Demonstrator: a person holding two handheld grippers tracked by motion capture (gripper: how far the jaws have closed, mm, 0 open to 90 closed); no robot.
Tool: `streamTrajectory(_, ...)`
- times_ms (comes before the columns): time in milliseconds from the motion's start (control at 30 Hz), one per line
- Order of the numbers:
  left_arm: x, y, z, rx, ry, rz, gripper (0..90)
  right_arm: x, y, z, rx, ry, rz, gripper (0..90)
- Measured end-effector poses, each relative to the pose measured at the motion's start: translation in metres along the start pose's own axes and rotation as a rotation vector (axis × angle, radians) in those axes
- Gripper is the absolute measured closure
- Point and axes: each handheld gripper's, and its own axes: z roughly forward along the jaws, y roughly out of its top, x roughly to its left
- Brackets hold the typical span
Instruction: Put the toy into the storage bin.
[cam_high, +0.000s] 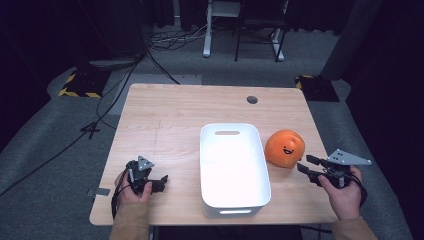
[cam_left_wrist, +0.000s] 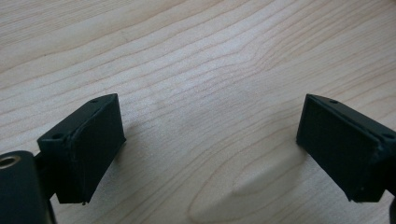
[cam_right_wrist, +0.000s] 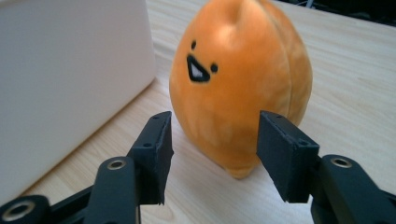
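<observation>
Round orange plush toy with a smiley face (cam_right_wrist: 240, 84) sits just ahead of the right gripper (cam_right_wrist: 212, 144), untouched; jaws half-open, nothing gripped between them.

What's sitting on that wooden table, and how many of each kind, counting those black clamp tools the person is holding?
Orange plush toy with a smiling face: 1
White plastic bin: 1
Handheld grippers: 2, the left gripper and the right gripper
Total: 4

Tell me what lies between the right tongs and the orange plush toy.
Nothing: in the right gripper view, only bare table separates the open right tongs from the orange plush toy.
</observation>
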Motion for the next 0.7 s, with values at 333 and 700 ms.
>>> streamTrajectory(333, 0.000, 0.000, 0.000, 0.000, 0.000, 0.000, 7.8, -0.003, 0.024, 0.003, -0.087, -0.012, 0.010, 48.5)
streamTrajectory(700, 0.000, 0.000, 0.000, 0.000, 0.000, 0.000, 7.8, -0.016, 0.041, 0.016, -0.103, -0.003, 0.036, 51.5)
